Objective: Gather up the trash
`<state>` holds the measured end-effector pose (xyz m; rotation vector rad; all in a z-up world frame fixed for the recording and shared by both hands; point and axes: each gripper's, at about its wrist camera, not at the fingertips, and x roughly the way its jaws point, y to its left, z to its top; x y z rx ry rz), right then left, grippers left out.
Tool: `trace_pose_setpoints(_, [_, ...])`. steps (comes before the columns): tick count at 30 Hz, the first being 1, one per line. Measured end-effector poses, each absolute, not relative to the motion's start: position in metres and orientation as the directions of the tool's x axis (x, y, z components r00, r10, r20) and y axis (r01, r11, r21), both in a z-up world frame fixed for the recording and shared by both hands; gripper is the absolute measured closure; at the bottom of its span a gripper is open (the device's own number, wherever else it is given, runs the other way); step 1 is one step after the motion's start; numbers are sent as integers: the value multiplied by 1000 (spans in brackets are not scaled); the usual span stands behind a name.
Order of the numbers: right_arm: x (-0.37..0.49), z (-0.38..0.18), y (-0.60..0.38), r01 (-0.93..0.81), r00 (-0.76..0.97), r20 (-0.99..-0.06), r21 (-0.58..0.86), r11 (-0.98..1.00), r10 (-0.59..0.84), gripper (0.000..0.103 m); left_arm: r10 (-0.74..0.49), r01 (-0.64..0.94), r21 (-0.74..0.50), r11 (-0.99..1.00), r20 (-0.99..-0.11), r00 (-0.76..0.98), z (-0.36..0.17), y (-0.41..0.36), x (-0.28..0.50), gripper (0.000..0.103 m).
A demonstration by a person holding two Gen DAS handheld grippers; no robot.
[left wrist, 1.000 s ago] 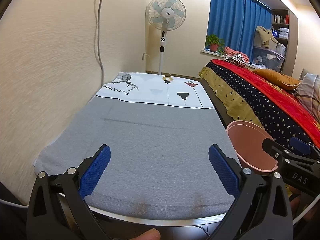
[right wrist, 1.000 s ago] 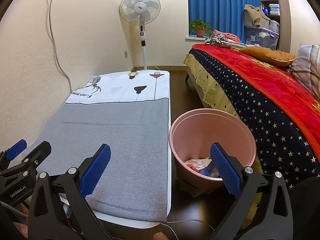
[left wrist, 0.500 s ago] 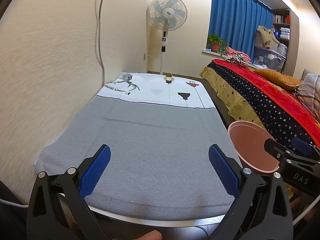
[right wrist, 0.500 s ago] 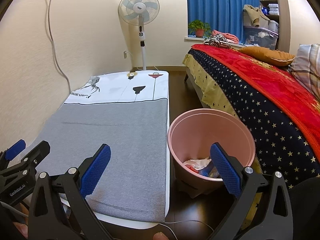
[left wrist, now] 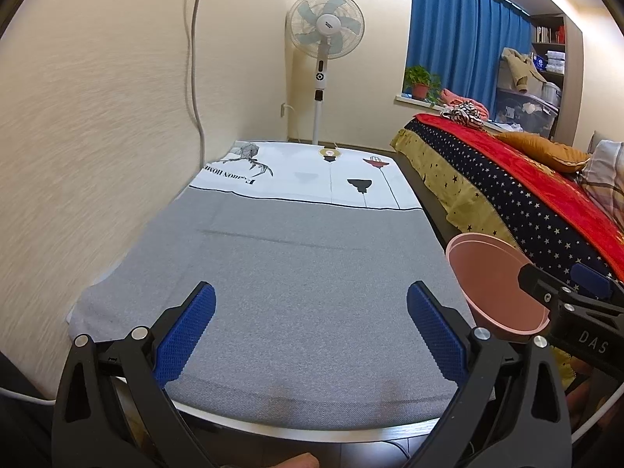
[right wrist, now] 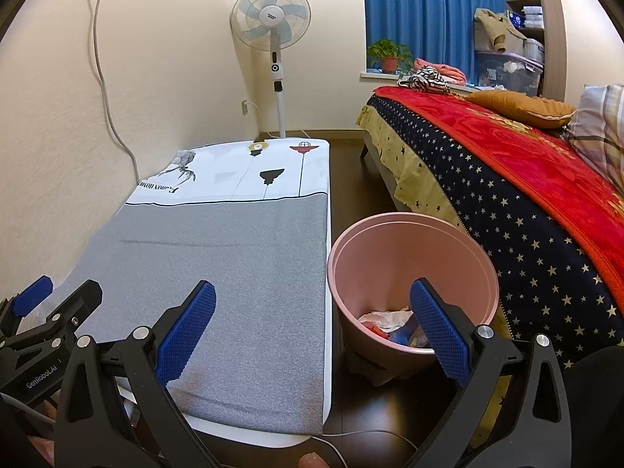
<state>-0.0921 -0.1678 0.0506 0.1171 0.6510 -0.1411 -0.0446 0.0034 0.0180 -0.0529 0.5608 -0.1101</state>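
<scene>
Pink bin (right wrist: 409,265) slightly lower and further left in the right wrist frame, crumpled trash (right wrist: 390,321) inside more exposed, pink bin edging right in the left wrist frame

Two grippers are seen, the left gripper (left wrist: 311,327) and the right gripper (right wrist: 312,327), each with two blue-padded fingers (left wrist: 186,331) spread wide. One pink bin (right wrist: 413,273) is counted beside one surface (right wrist: 241,273), and the crumpled trash (right wrist: 394,321) in it is too jumbled to be numbered. One standing fan (right wrist: 273,23), one potted plant (right wrist: 388,54), one bed (right wrist: 507,179) and two pillows (right wrist: 522,107) are counted.
</scene>
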Motion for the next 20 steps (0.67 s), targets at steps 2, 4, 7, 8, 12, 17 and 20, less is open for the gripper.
trace_pose_setpoints(2, [-92,51,-168,168,787,-610,65,984,-94,5,-120,90,-83,993,-528,841,18,4,-45,8])
trace_pose_setpoints(4, [-92,51,-168,168,786,-611,64,984,-94,5,-120,88,-85,992,-529,840,17,5,-46,8])
trace_pose_setpoints(7, [-92,50,-168,168,786,-611,65,984,-94,5,-120,88,-85,993,-528,841,17,5,-46,8])
trace_pose_setpoints(8, [-92,50,-168,168,786,-611,65,984,-94,5,-115,85,-81,993,-527,842,17,5,-46,8])
trace_pose_setpoints(12, [-92,50,-168,168,786,-611,65,984,-93,5,-119,89,-83,993,-529,840,17,5,-45,8])
trace_pose_setpoints(17, [-92,49,-169,169,785,-612,65,983,-95,5,-105,78,-73,994,-527,843,19,4,-47,8])
trace_pose_setpoints(20, [-91,47,-169,170,783,-615,65,983,-95,5,-102,75,-72,995,-526,844,20,4,-47,8])
